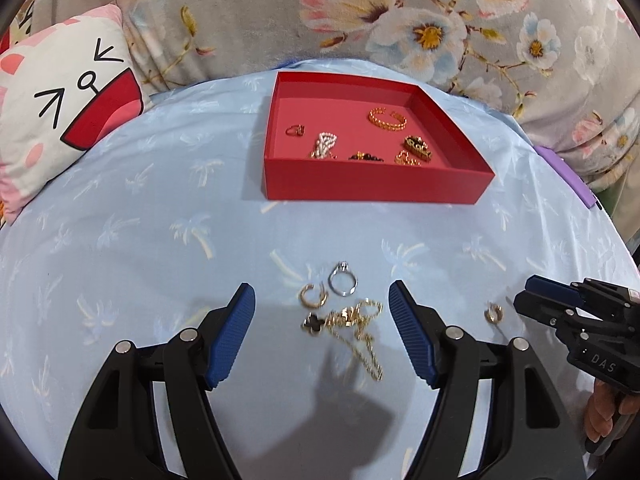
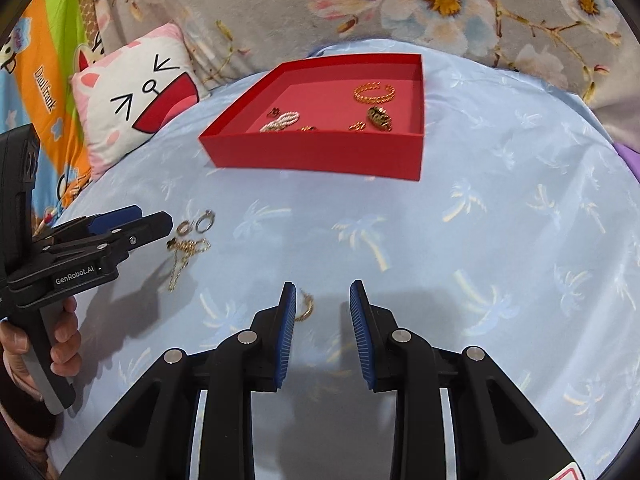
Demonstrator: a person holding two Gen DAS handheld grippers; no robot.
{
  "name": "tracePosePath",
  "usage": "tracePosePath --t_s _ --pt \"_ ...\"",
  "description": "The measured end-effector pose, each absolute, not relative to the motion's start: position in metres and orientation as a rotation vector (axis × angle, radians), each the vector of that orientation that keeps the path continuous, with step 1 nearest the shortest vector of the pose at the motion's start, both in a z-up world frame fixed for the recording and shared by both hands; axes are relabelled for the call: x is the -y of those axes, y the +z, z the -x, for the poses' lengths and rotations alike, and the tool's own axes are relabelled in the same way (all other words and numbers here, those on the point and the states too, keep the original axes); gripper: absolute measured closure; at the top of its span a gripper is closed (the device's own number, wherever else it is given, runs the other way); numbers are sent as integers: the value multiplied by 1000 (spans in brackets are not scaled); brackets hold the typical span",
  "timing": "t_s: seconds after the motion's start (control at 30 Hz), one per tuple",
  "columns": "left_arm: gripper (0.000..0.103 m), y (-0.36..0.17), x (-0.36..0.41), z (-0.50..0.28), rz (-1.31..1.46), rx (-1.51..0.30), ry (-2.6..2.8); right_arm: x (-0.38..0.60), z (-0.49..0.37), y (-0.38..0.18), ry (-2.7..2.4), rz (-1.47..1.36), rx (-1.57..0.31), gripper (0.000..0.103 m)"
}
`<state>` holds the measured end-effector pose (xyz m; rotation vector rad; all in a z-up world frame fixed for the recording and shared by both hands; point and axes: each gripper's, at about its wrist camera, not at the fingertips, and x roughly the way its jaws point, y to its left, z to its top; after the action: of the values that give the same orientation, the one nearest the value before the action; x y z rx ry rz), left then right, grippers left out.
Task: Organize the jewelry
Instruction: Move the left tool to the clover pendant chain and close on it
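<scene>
A red tray at the far middle of the blue cloth holds several gold, pearl and dark pieces. On the cloth lie a silver ring, a gold hoop earring and a gold chain with a black clover. My left gripper hovers open over them, the ring and hoop between its fingertips, untouched. A second gold hoop lies by the left finger of my right gripper, which is open a little and grips nothing. That hoop and the right gripper also show in the left wrist view.
A cat-face pillow lies at the left edge of the cloth. Floral grey bedding rises behind the tray. A purple object pokes out at the right. A hand holds the left gripper.
</scene>
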<state>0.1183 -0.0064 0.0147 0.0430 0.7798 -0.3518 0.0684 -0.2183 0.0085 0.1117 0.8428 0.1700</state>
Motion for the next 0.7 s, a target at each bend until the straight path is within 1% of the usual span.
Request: tracePosePath --t_s 0.13,0.23,0.57,0.6,0.63,0.7 --pt "30 6 -5 -106 -53 -786 -352 205 -66 3 186 -76 -848 73" --pt "30 0 -11 -100 -61 -799 -342 201 -66 -1 182 -49 -845 69" --pt "30 0 1 -99 -79 -788 -371 203 -67 -3 178 -60 -844 68" --pt "32 0 5 -100 -87 -791 -371 203 -67 -2 176 -60 -840 67" --pt "37 -1 9 -101 -97 -795 -370 203 -67 -2 175 -61 -838 66" --pt "44 -3 15 -107 -127 -808 -360 204 -66 -1 172 -62 -833 65"
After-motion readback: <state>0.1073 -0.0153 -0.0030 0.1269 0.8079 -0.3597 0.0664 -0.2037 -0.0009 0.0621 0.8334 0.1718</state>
